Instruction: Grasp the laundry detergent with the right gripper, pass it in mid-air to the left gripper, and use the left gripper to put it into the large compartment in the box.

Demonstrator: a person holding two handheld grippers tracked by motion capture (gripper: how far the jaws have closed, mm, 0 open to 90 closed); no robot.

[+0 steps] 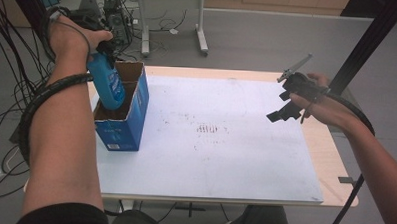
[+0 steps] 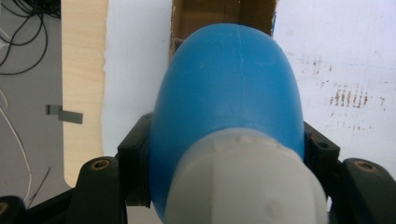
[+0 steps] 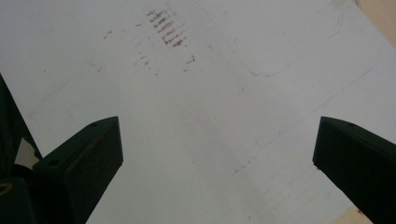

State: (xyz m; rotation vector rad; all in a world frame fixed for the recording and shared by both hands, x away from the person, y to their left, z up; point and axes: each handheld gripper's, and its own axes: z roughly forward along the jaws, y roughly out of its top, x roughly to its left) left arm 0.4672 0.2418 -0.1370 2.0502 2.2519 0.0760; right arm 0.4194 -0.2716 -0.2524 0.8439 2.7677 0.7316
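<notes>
Lowering a bottle into a carton is the work in hand, and the risks follow from how things sit now. The worktop (image 1: 225, 158), covered by a pale sheet, carries the box (image 1: 128, 122) near its left edge, toward the far left corner; the box stands open-topped with its flaps up and nothing braces it. The bottle (image 1: 107, 84), blue with a pale cap end, hangs bottom-down with its lower end already inside the box mouth, tilted a little. The left tool (image 1: 104, 46) is clamped on the bottle just below the cap, its jaws pressing either side of the blue body, as the left gripper view makes plain (image 2: 224, 140). The right tool (image 1: 293, 98) hovers above the right edge of the worktop, well apart from the box, its jaws wide apart with nothing between them.

The likeliest trouble, I judge, is the tilted bottle catching a flap or the inner wall: a light cardboard box so near the edge could slide or tip off. The grip sits on a smooth, rounded shoulder, so the bottle may swing or slip. Releasing before it rests on the bottom could let it drop and topple the box.
</notes>
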